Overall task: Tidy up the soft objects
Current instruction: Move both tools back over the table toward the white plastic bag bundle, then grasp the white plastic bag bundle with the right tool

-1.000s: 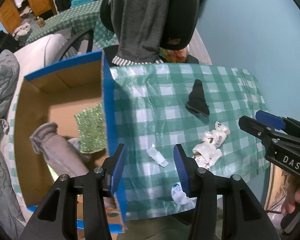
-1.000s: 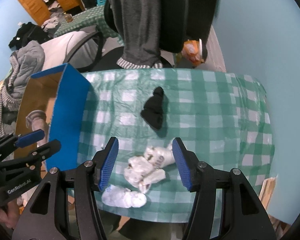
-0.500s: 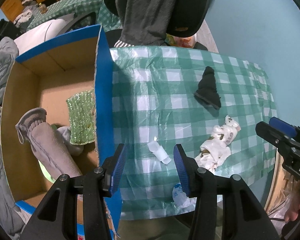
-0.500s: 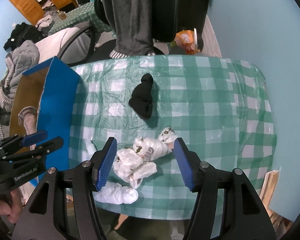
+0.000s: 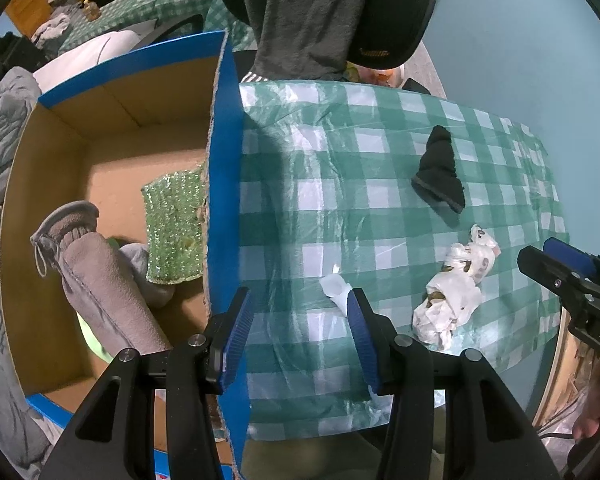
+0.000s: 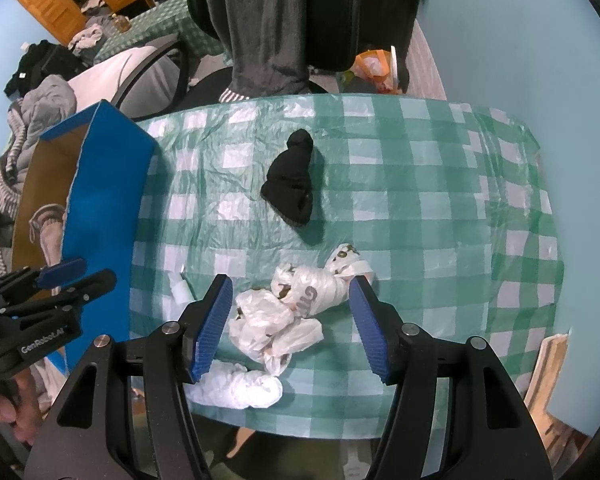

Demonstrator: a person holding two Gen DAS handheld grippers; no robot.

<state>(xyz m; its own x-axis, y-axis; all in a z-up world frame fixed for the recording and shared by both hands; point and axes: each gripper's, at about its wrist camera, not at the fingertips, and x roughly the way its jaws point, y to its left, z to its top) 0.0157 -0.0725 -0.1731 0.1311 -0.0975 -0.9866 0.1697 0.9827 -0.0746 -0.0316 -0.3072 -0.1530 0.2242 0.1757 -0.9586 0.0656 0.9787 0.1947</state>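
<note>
Left wrist view: left gripper [image 5: 298,334] was spread wide, nothing between the fingers, hanging over the near table edge right where the blue cardboard box [image 5: 223,184] wall meets the green checked tablecloth [image 5: 340,184]. Box sat flush against the table's left side, probably so soft stuff could be dropped straight in. Already inside: a grey fleece boot [image 5: 96,276], a green sequinned cloth [image 5: 174,228], and something grey under them, too buried to name. On the cloth: a black beanie [image 5: 440,172] far side, a crumpled white plastic bag [image 5: 452,300] near the right edge, and a small white scrap [image 5: 336,288] just ahead of the right finger. Right gripper poked in from the right, state unreadable from here.

Right wrist view: right gripper [image 6: 292,328] was also wide open and empty, straddling the plastic bag [image 6: 300,304] from above. My read is that it was lined up for a grab, not yet closed. This view showed what the other mostly hid: a second white wad [image 6: 240,388] at the near table edge, just below the left finger. It barely showed the box interior, only a sliver of the boot. Beanie [image 6: 292,188] sat well apart, mid-table. Left gripper [image 6: 72,276] was visible at the left, by the box wall.
</note>
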